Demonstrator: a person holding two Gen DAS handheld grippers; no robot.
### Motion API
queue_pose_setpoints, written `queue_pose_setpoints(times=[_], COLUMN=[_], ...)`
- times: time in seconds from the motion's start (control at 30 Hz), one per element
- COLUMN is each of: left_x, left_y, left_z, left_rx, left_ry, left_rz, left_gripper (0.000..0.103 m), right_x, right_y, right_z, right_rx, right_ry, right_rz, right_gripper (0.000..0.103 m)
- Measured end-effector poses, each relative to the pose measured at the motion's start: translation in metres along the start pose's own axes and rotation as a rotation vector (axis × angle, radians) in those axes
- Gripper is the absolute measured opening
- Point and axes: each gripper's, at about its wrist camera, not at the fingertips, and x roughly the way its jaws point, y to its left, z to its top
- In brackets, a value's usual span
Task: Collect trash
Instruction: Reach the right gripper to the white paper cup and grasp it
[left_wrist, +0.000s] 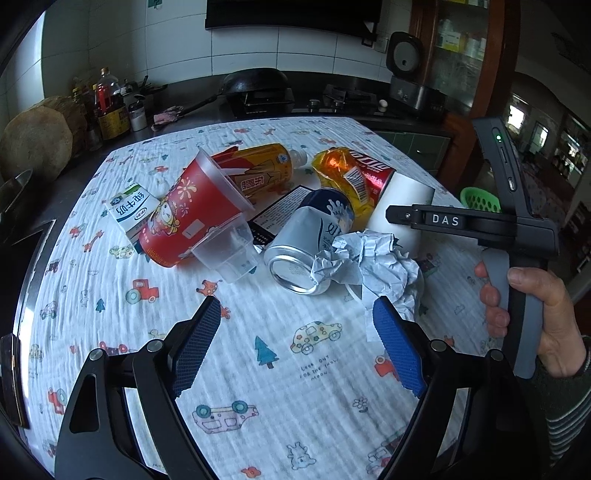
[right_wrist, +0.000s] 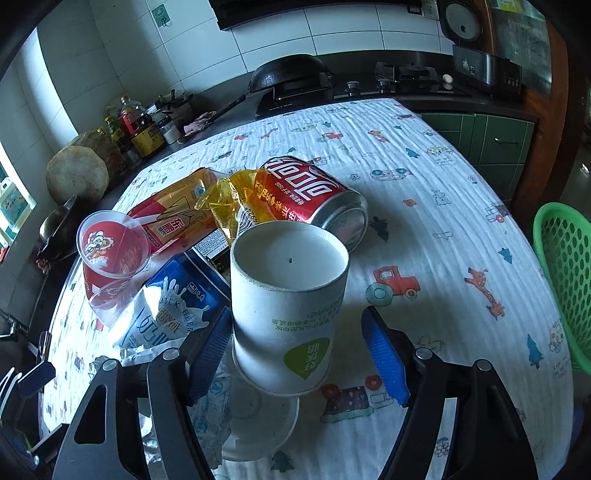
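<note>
Nothing looks binned yet — the right gripper (right_wrist: 295, 354), jaws apart, straddles an upturned white paper cup (right_wrist: 286, 314) at centre frame, the left gripper (left_wrist: 295, 347) gapes empty, and the green mesh basket (right_wrist: 565, 273) waits at right edge.

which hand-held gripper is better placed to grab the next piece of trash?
Right. The right hand-held gripper already straddles the upside-down white paper cup, left pad against its wall, right pad apart. The left hand-held gripper is open over bare tablecloth, short of the crumpled paper.
</note>
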Motion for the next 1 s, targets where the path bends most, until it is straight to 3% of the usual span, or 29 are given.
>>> queue_pose_setpoints(times=[0.1,0.33,0.53,1.0], left_x=[0.000,0.010,0.016,0.054], left_y=[-0.005,-0.015,-0.029,-0.051], left_z=[-0.002,-0.002,0.001,0.010], left_rx=[0.021,0.027,0.048,0.092], left_ry=[-0.003,0.028,0.023,0.097], left_rz=[-0.023,-0.120,-0.179,-0.110], left_gripper=[0.081,0.069,0.068,0.065], right_x=[0.004,-0.008,-0.039,-0.126], right_y=[0.003,0.014,0.022,-0.004], right_z=[-0.001,-0.005,-0.012,-0.036], right_rx=[0.011,0.000,-0.036,0.012], right_ry=[0.010,-0.025,-0.067,-0.165], right_rz=[0.023,-0.021,-0.076,-0.167], right_gripper=[0.057,0.056,0.055,0.056])
